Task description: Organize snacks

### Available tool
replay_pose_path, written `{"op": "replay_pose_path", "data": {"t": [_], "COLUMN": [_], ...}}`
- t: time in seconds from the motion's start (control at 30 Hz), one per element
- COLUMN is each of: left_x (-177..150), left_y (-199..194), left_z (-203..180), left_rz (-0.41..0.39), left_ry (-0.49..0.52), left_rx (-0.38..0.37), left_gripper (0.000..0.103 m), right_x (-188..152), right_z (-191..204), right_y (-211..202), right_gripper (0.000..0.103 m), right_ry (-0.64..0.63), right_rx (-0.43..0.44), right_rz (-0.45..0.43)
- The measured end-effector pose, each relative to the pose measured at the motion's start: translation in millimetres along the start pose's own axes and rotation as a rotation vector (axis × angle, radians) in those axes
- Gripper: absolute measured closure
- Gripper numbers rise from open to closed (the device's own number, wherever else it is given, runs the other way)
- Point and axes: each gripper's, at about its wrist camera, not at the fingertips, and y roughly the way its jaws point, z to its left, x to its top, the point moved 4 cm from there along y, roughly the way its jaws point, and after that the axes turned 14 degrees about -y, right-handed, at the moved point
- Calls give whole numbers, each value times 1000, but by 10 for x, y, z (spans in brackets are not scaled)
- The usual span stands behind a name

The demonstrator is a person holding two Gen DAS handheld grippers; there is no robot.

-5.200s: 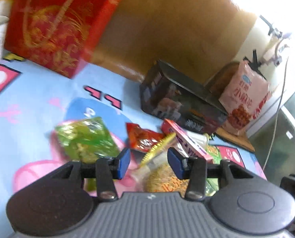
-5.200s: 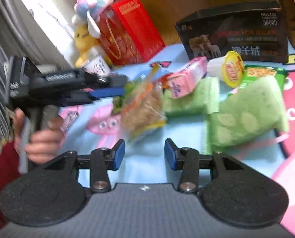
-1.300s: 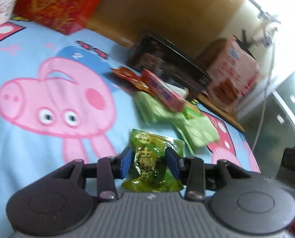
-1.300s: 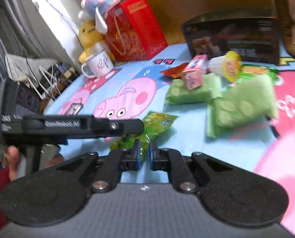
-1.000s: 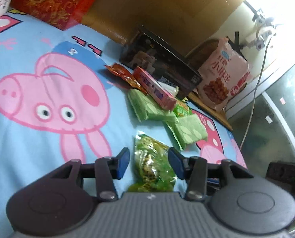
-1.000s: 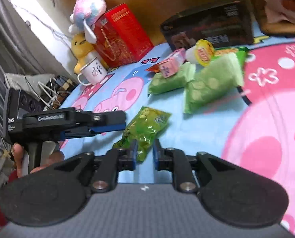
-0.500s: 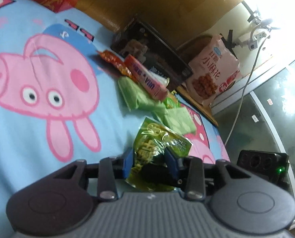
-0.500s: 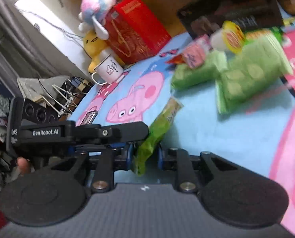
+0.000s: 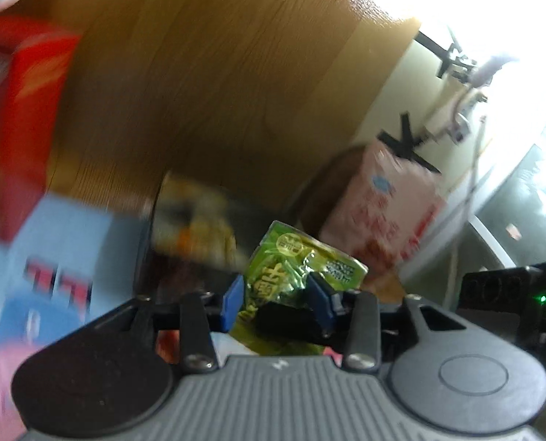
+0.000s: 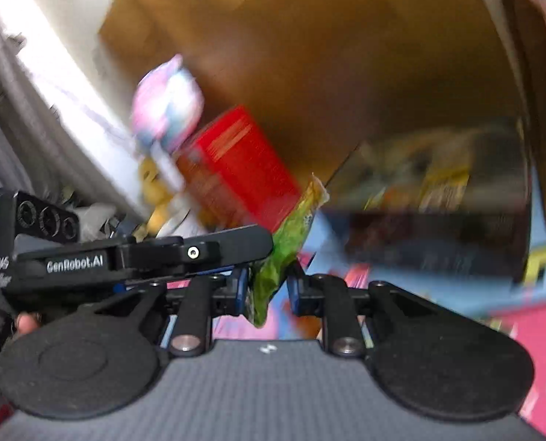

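A green snack packet (image 9: 291, 257) hangs in the air, off the cartoon-print cloth (image 9: 52, 228). My left gripper (image 9: 278, 297) has its blue pads against both sides of the packet, though its jaws are opening slightly. In the right wrist view the packet (image 10: 291, 235) stands edge-on, and my right gripper (image 10: 267, 290) is shut on its lower end. The left gripper's black arm (image 10: 199, 250) reaches in from the left to the same packet. Behind it lies a black box (image 10: 438, 228) with packets showing in its open top. Both views are motion-blurred.
A red box (image 10: 236, 172) and a plush toy (image 10: 166, 110) stand at the back left against a wooden panel (image 9: 199, 73). A pink snack bag (image 9: 383, 205) leans at the back right. The right gripper's body (image 9: 508, 294) shows at the right edge.
Both grippers have lifted the green packet off the cloth and carried it toward the black box at the back. The other snacks on the cloth have dropped out of view.
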Motion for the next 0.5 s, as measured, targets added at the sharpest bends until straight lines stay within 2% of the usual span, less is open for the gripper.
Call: {"op": "replay_pose_path", "data": {"t": [0.13, 0.27, 0.33, 0.4, 0.5], "left_x": [266, 267, 250, 251, 205], "left_y": [447, 765, 764, 667, 491], "left_z": [-50, 55, 128, 221, 348], "left_rz": [-18, -23, -36, -53, -63], "left_ry": [11, 2, -2, -3, -7], "left_rx": [48, 121, 132, 131, 132], "left_gripper": [65, 59, 58, 58, 58], "right_x": [281, 309, 275, 240, 199], "right_z": [-400, -645, -744, -815, -853], "right_y": [188, 414, 457, 377, 172], "right_gripper": [81, 76, 68, 61, 61], "right_ry": [21, -17, -28, -28, -22], "right_rx": [-41, -137, -196, -228, -249], "right_rz": [16, 57, 84, 68, 22]}}
